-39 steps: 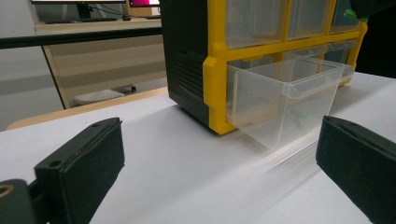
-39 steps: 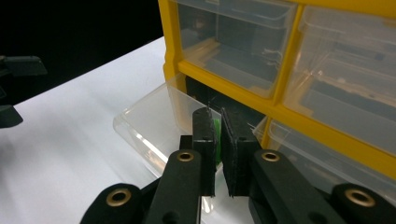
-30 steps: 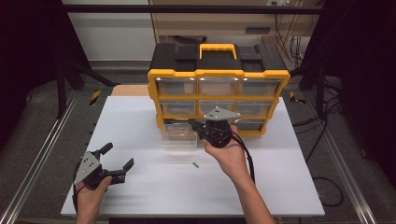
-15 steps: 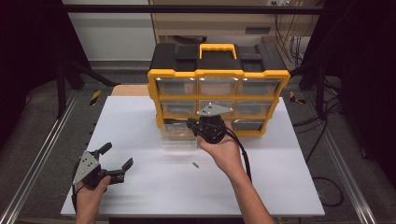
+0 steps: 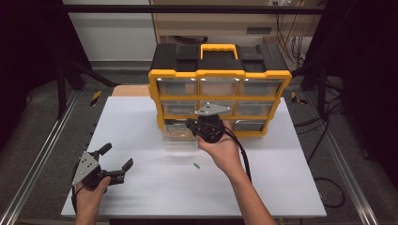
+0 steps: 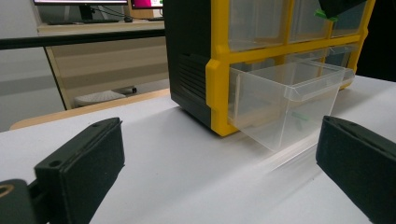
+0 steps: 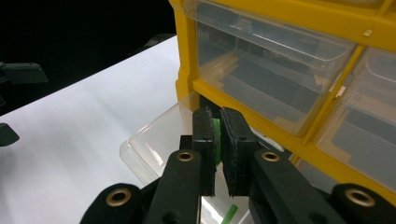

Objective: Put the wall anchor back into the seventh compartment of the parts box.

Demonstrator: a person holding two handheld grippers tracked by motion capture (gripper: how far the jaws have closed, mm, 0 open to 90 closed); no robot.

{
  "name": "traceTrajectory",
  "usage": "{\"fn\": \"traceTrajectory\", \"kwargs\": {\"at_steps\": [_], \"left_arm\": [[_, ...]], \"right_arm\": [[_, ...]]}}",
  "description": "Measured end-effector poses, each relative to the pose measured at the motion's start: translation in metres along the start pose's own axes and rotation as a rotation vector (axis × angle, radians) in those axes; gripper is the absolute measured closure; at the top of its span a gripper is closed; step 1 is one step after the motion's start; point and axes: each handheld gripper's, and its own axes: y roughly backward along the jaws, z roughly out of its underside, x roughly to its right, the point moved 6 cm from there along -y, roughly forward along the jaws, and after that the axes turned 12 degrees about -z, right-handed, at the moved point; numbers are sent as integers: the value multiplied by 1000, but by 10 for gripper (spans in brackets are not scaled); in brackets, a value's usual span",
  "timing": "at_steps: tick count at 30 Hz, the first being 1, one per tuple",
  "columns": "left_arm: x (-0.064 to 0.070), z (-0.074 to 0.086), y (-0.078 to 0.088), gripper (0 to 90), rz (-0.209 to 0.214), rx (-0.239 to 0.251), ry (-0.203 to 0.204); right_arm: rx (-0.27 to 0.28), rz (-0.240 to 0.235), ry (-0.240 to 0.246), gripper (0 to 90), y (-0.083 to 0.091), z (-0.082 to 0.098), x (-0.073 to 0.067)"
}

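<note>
A small green piece point(image 7: 215, 135) sits pinched between the nearly closed jaws of the right gripper point(image 7: 217, 140), held over a clear drawer point(image 5: 180, 138) pulled out from the bottom left of a yellow and black organizer point(image 5: 218, 89). Another green piece point(image 5: 196, 165) lies on the white table point(image 5: 141, 117). The left gripper point(image 5: 115, 157) rests wide open, empty, near the table's front left.

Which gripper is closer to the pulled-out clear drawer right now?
Right. The right gripper is above the open drawer, pinching a small green piece. The left gripper rests open on the table, well off toward the front-left.
</note>
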Motion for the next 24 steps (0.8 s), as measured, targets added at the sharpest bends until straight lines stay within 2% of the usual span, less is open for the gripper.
{"fn": "traceTrajectory", "kwargs": {"at_steps": [9,17,24], "left_arm": [[2,1,-1,8,4,-4,-5],[2,0,-1,8,5,-1,-4],[1,0,0,8,4,0,-2]], "right_arm": [[-19,1,0,847,-6,-3,2],[-36,-1,26,847,-11,-7,-1],[-62,5,17,847,-15,-5,1]]}}
